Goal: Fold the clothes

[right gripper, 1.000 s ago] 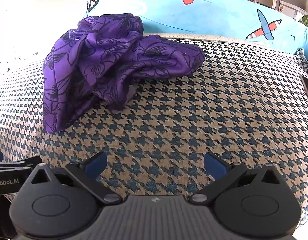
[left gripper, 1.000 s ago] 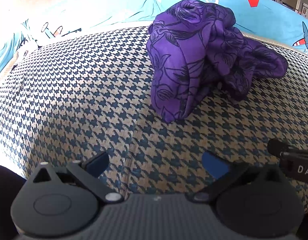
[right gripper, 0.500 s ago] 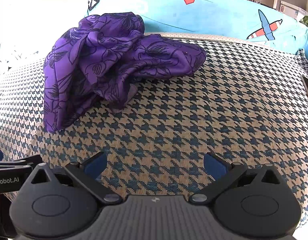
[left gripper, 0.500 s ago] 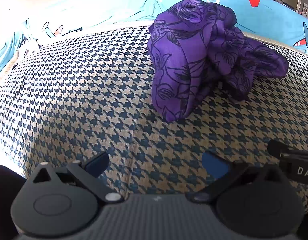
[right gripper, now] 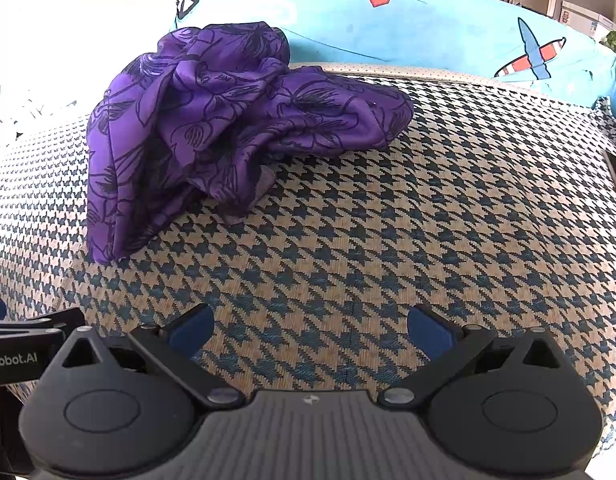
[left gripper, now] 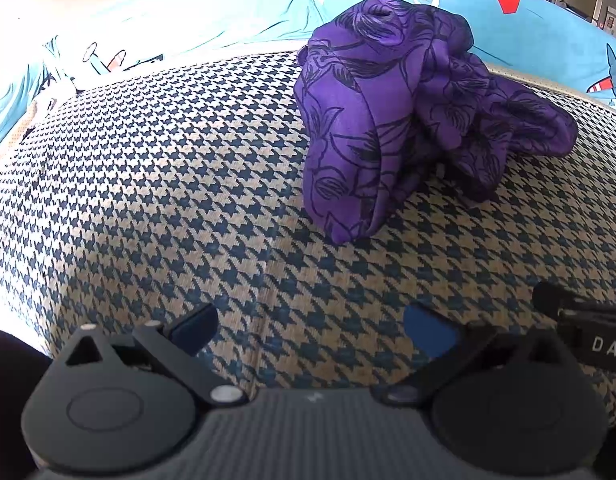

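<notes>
Both the left gripper (left gripper: 310, 330) and the right gripper (right gripper: 308, 330) hover with jaws spread wide and empty over the houndstooth cover (right gripper: 408, 220). Well ahead lies the crumpled purple garment (left gripper: 388, 120), right of the left jaws, left of the right jaws (right gripper: 227, 120).

One purple garment (left gripper: 392, 120), one houndstooth cover (left gripper: 167, 200), one blue sheet (right gripper: 428, 28), two hand-held grippers.

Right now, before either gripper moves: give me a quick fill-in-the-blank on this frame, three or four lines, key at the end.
1. The crumpled garment with the dark floral print is ____ in colour.
2. It lies on a cover woven in a ____ pattern.
3. The left gripper and right gripper both have their jaws ____.
4. Behind the garment lies a ____ sheet printed with shapes.

Missing words: purple; houndstooth; open; turquoise
</notes>
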A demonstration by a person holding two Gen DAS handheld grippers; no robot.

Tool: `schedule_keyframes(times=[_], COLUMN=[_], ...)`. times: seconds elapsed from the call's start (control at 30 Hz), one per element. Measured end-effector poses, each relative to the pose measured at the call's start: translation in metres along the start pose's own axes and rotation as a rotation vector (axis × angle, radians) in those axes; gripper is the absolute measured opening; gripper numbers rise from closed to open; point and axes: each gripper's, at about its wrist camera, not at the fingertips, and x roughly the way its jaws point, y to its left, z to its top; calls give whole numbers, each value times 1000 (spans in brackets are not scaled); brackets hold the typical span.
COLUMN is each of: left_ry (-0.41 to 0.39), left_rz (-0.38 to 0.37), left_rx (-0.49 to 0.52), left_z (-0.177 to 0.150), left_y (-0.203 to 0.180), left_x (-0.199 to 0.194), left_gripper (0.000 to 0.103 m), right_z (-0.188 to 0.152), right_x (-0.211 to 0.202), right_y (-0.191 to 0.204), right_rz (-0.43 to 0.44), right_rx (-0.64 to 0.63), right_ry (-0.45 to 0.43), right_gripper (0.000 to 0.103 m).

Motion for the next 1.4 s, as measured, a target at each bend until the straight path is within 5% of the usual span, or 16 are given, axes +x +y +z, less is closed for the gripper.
schedule_keyframes(times=[0.2,0.93,1.4], left_ry=[2,-35,-89], left_rz=[-1,0,-28], left_rx=[3,3,36], left_z=[0,7,64], left_y=[0,4,16], left_x=[1,-4,4], left_gripper=[103,103,103], right_z=[20,52,108], right_x=[9,43,60], right_y=[-39,-69,-65], right_rz=[6,77,147], right_rx=[-6,63,45], right_ry=[2,-50,-89], right_gripper=[103,103,74])
